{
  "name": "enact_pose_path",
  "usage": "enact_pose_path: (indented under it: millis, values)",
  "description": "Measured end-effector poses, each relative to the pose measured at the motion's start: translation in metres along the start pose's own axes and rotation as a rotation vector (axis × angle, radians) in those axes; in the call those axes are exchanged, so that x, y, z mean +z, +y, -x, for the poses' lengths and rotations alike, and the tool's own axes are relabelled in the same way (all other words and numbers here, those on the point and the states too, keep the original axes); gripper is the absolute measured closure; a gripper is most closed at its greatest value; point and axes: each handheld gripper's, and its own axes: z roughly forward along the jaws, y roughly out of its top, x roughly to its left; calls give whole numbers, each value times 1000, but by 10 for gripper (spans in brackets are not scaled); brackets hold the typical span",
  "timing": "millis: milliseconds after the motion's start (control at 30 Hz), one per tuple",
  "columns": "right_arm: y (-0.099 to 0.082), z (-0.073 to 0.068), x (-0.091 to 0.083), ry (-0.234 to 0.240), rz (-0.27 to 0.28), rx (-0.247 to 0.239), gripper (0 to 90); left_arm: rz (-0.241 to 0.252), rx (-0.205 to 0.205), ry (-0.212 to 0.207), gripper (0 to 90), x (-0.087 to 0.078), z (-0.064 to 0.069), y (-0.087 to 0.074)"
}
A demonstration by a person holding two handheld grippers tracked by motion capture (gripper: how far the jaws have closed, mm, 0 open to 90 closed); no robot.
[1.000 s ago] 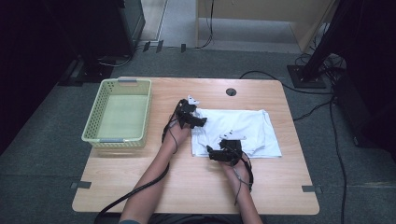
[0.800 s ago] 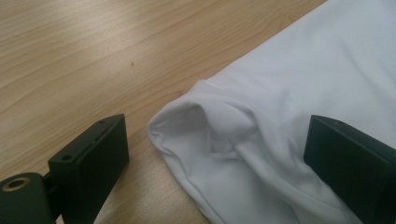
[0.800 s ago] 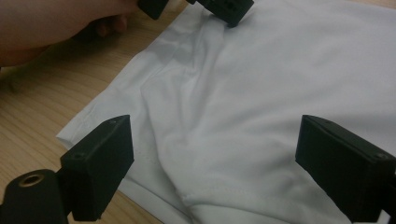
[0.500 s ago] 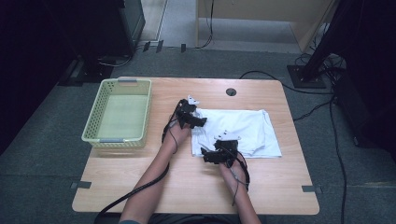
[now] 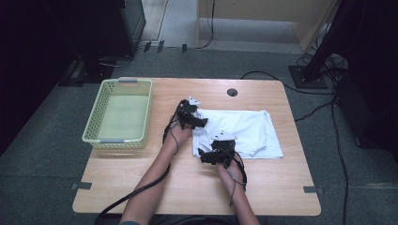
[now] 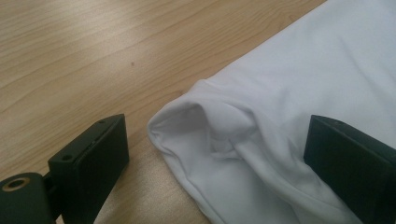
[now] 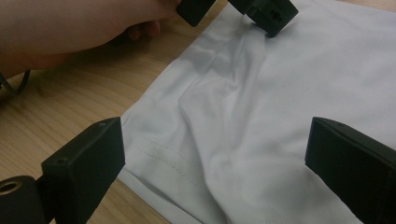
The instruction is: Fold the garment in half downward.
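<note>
Both sets of jaws are spread wide, nothing clamped. Your right gripper [image 5: 202, 154] has just been opening; the folded white cotton garment [image 5: 244, 131] lies between its jaws in the right gripper view, near hem and stitched seam [image 7: 163, 158] closest to the left jaw, pads off the cloth. Your left gripper [image 5: 202, 123] straddles a bunched, rolled corner of the same garment [image 6: 196, 126]: in the left gripper view one jaw stands over bare light wooden table [image 6: 84, 56] just beside the fold, the other sits over the cloth, contact there unclear. In the high view the garment is spread flat right of table centre, left gripper at its far left corner, right gripper at its near left edge. The pale green plastic basket [image 5: 96, 123] sits well apart at the table's left.
</note>
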Motion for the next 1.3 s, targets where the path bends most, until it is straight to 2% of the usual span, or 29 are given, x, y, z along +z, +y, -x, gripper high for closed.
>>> enact_pose_path:
  millis: [800, 967, 1200, 1300]
  values:
    - [2, -16, 15, 17, -50, -48, 49, -14, 11, -6, 30, -1, -1, -1]
    - [6, -20, 11, 33, -31, -59, 48, -13, 11, -6, 30, -1, -1, -1]
    - [4, -25, 17, 22, -55, -57, 85, -9, 10, -11, 32, -1, -1, -2]
    - [4, -26, 18, 12, -51, -54, 144, -7, 17, -12, 47, -2, -1, -2]
